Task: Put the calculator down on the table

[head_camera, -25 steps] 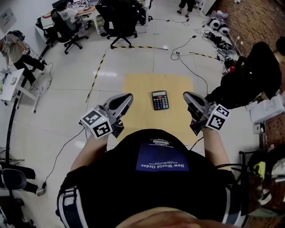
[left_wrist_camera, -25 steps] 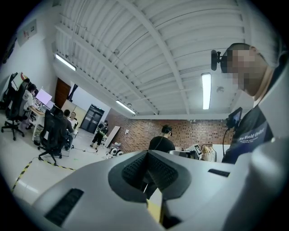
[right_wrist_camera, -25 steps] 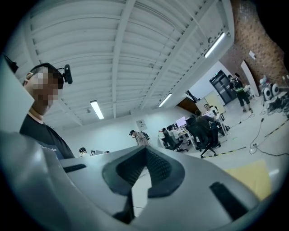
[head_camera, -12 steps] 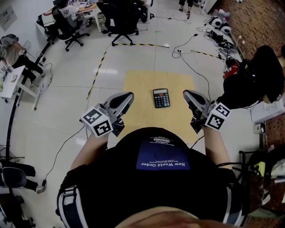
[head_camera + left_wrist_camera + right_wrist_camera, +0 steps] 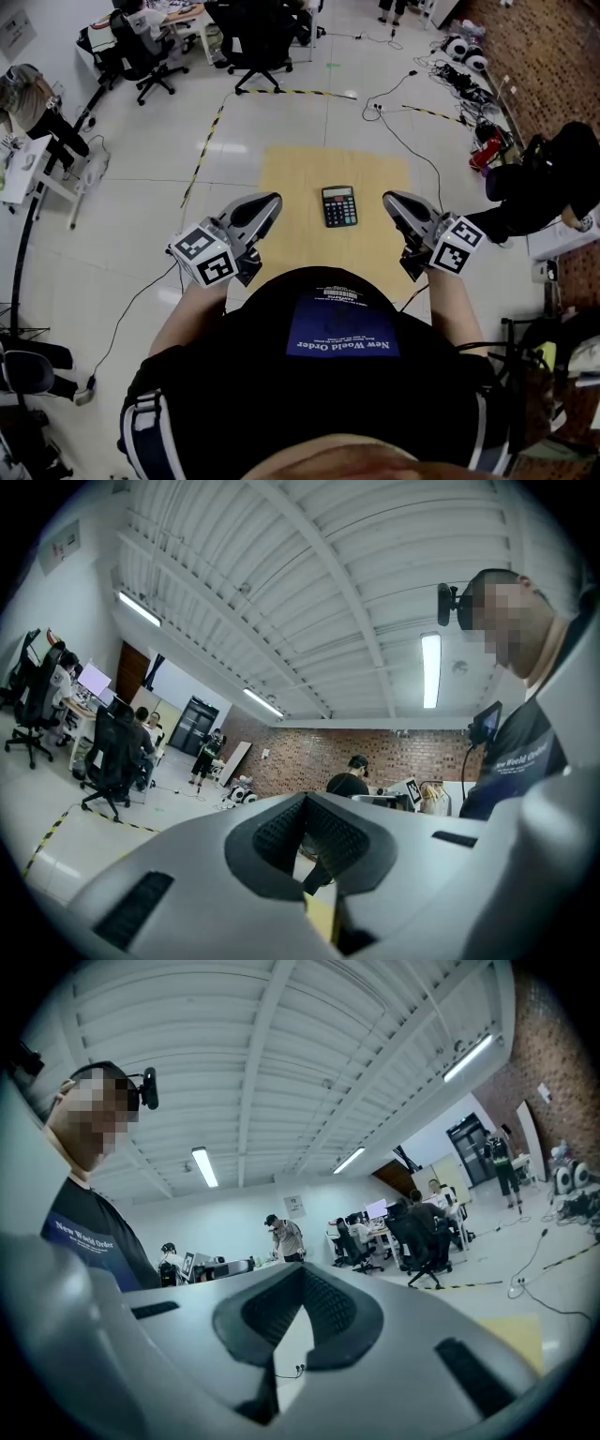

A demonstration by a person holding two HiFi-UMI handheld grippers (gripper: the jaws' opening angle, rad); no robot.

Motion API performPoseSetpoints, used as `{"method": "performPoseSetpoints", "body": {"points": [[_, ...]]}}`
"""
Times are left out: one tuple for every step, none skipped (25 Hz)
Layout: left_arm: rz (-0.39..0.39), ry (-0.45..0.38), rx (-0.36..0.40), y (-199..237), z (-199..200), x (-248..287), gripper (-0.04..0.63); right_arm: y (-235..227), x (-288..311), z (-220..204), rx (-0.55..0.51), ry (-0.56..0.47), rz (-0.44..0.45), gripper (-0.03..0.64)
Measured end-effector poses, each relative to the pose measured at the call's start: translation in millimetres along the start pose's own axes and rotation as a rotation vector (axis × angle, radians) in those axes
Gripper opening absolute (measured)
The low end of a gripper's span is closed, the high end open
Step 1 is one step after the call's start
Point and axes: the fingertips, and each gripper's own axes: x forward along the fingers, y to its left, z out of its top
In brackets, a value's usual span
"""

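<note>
Evenly, left hand-held gripper (image 5: pixel 270 201) and right hand-held gripper (image 5: pixel 390 198) flank calculator (image 5: pixel 338 206).

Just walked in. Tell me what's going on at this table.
A person stands over a small yellow table with a pair of tongs in each hand. The calculator lies flat on the table, keys up, and nothing touches it. The left tongs and the right tongs are held off to either side of it, both shut and empty. The put-down looks done.
</note>
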Motion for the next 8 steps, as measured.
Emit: {"method": "performPoseSetpoints", "body": {"points": [[0.0, -0.001, 0.0, 0.5, 0.4, 0.1, 0.008, 0.0, 0.6, 0.2, -0.001, 0.0, 0.002, -0.015], [0.0, -0.003, -0.004, 1.0, 1.0, 0.3, 0.008, -0.1, 1.5, 0.5, -0.002, -0.001, 0.003, -0.015], [0.0, -0.003, -0.009, 1.2, 1.5, 0.6, 0.008, -0.1, 2.5, 0.7, -0.002, -0.001, 0.005, -0.015], [-0.001, -0.003, -0.012, 1.2, 1.7, 0.8, 0.008, 0.0, 3.4, 0.7, -0.002, 0.0, 0.007, -0.015], [-0.001, -0.002, -0.013, 0.7, 1.5, 1.0, 0.008, 0.3, 3.9, 0.6, -0.003, 0.001, 0.008, -0.015], [0.0, 0.0, -0.015, 0.1, 1.1, 1.2, 0.008, 0.8, 4.1, 0.4, -0.004, 0.003, 0.01, -0.015], [0.0, 0.001, -0.015, -0.7, 0.5, 1.4, 0.008, 1.3, 4.3, 0.1, -0.004, 0.005, 0.012, -0.015], [0.001, 0.002, -0.016, -1.4, 0.0, 1.7, 0.008, 1.8, 4.4, -0.1, -0.005, 0.006, 0.013, -0.015]]}}
